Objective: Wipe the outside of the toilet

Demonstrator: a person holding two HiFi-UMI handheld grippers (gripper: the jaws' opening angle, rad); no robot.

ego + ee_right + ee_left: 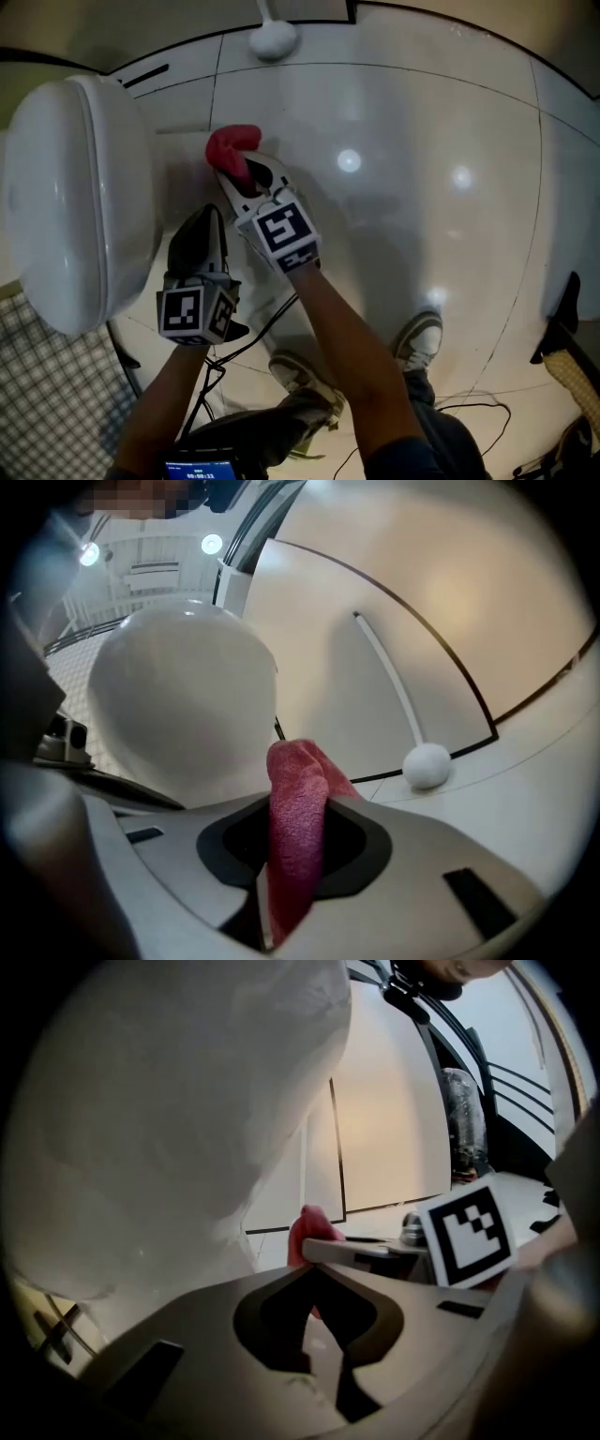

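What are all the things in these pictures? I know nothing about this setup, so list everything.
toilet: one, white, left of the head view
cloth: one, red, against the toilet's side
ball-tipped rod: one, white, ball end at the foot of the wall
floor: glossy white tiles
checked mat: one, grey and white, lower left
cables: a few, black, on the floor near the feet
shoes: two, pale, bottom centre
left gripper: one, dark jaws together with nothing between them, beside the toilet
right gripper: one, white, jaws closed on the cloth
forearms: two, bare, reaching forward from the bottom edge
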